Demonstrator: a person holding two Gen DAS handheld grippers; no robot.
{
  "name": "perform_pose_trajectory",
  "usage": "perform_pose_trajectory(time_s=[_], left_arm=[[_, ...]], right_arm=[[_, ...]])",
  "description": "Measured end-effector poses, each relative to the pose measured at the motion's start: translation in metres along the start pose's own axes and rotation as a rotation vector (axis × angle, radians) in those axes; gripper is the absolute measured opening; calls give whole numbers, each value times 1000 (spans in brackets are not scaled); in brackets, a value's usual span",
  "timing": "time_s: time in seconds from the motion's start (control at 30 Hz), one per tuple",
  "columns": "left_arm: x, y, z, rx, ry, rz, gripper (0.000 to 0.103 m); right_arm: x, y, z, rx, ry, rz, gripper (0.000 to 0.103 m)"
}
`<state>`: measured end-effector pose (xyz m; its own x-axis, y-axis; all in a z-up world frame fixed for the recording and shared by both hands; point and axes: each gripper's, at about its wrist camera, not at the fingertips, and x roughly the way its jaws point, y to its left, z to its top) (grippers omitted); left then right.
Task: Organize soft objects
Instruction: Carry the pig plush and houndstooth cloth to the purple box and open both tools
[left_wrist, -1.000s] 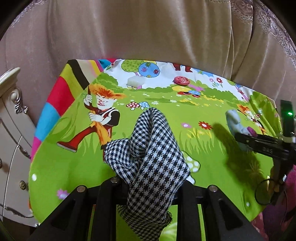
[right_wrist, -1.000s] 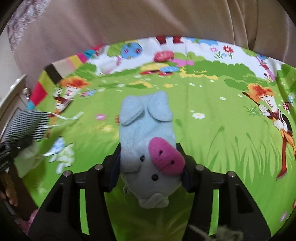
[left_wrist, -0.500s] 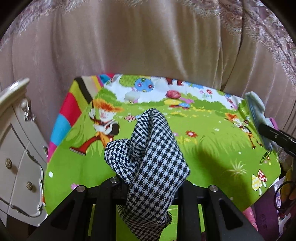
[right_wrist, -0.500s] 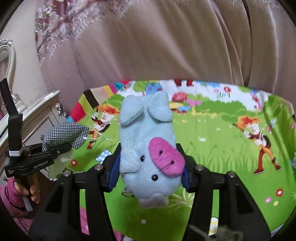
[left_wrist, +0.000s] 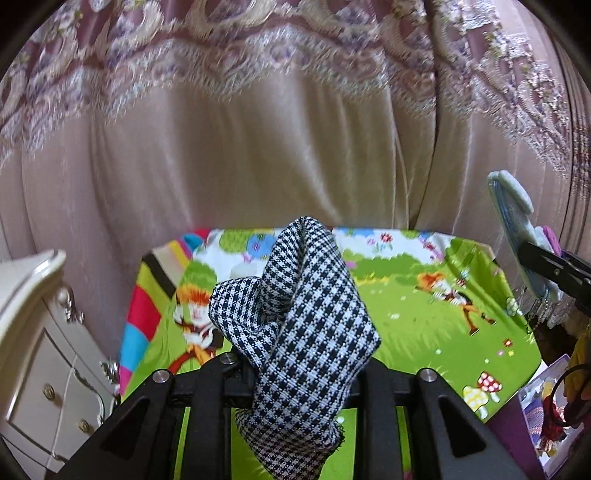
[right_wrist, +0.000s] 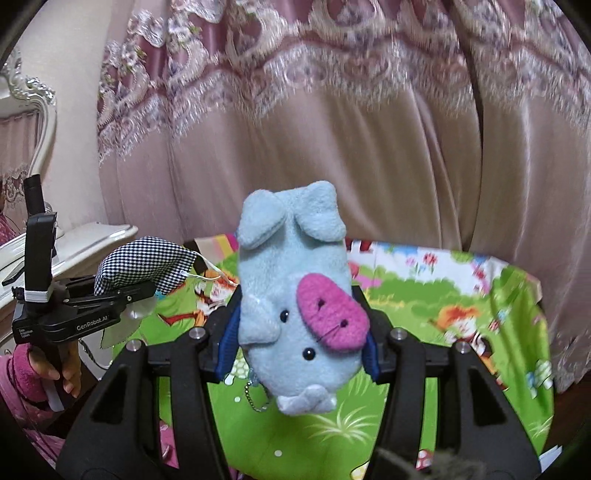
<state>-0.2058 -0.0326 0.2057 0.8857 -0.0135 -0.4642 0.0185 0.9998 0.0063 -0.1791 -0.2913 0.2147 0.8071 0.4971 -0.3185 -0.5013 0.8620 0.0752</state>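
The left gripper (left_wrist: 303, 373) is clamped on a checked cloth (left_wrist: 303, 325), a woven black-and-white houndstooth piece bunched into a lumpy fold that sticks up at 12 o'clock from the jaws. The right gripper (right_wrist: 301, 332) is clamped on a plush pig (right_wrist: 295, 295): fuzzy pale-blue fleece, pink felt snout, bead eyes, held upside down with its ears up top and a little metal chain (right_wrist: 255, 397) dangling at 6 o'clock.

Compared with a second ago, both hands have gone up a lot. The cartoon play mat (left_wrist: 424, 332) filled the view then; now it sits low and the shiny beige curtain (left_wrist: 258, 147) with its lace band takes the upper half.

A white carved dresser (left_wrist: 44, 332) sits at 9 o'clock in the left view. Nothing blocks either load.
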Motion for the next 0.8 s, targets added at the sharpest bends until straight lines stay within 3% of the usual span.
perform_pose_trajectory(time_s=[0.37,0.8], left_arm=[[-40,-47,32,87,-149,-63,27],[-57,-130,31,216,-185,-234,27]], right_arm=[[-62,-2,12,-115,-68,-98,58],[-132,-34,-8,-138,-74,-261,58]])
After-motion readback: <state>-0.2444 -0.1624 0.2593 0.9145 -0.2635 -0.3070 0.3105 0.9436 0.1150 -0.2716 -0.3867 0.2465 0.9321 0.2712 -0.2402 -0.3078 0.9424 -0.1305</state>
